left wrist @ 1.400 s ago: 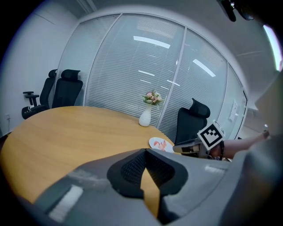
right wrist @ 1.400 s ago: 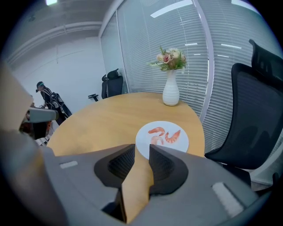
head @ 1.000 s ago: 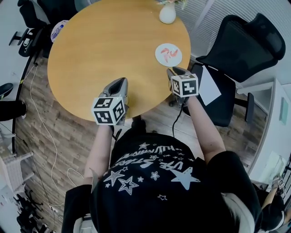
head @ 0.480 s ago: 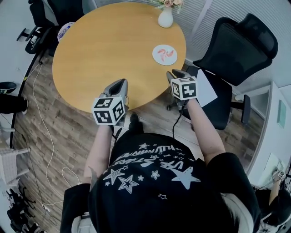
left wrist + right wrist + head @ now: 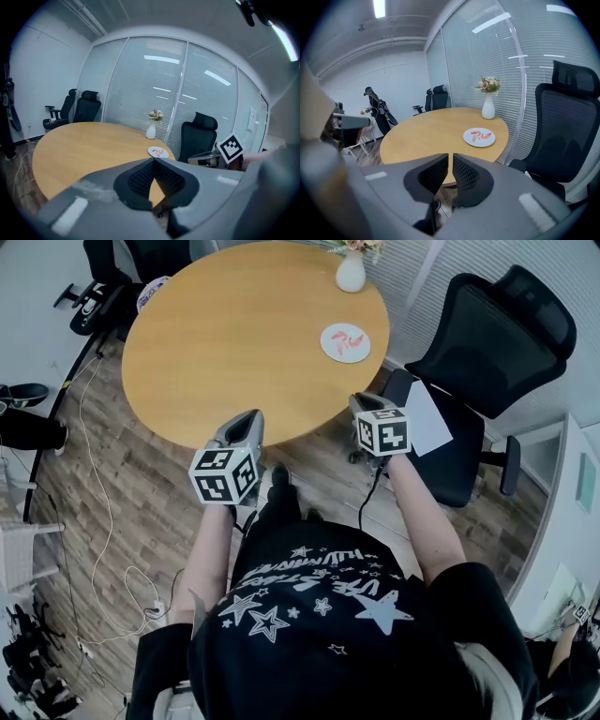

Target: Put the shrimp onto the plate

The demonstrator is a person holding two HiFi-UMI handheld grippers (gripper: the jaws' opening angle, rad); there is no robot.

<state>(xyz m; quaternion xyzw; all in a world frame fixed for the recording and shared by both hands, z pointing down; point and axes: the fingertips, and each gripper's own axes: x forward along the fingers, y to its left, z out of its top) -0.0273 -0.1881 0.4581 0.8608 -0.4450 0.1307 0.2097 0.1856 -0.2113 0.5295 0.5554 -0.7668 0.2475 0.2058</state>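
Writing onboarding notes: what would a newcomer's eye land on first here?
The round wooden table, with a white plate of pink shrimp near its right edge and a flower vase at its far edge. Nearer, off the table's edge, the left claw and right claw carry black-and-white marker cubes; both are empty, and the right claw's jaws have just been closing.

A round wooden table [image 5: 234, 343] lies at my twelve o'clock, a white vase of flowers [image 5: 351, 276] at its far edge. At two o'clock stands a black office chair [image 5: 487, 343] with paper [image 5: 427, 418] on its seat. Cables [image 5: 94, 521] trail over the floor at nine.
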